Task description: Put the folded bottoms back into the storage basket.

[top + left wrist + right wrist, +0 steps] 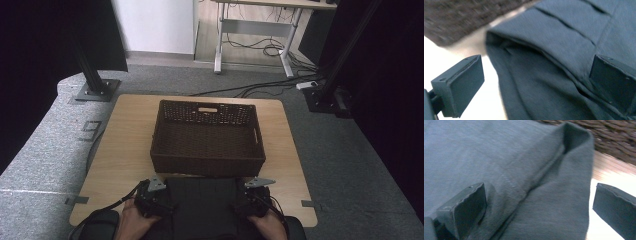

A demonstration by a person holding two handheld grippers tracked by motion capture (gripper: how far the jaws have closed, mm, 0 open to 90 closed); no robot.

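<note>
A folded dark grey cloth (202, 200) lies at the table's near edge, just in front of a brown wicker basket (207, 162) that holds nothing. My left gripper (167, 204) stands open at the cloth's left side; in the left gripper view its jaws straddle the cloth's folded edge (564, 45), with the basket (454, 17) blurred behind. My right gripper (244, 202) is open at the cloth's right side. In the right gripper view one jaw rests over the cloth (499, 157) and the other hangs over bare table, with the basket (614, 137) beyond.
The light wooden table (120, 145) has bare strips left and right of the basket. On the grey carpet beyond stand two black frame posts on base plates (97, 90), a white desk frame (218, 50) and loose cables (270, 50).
</note>
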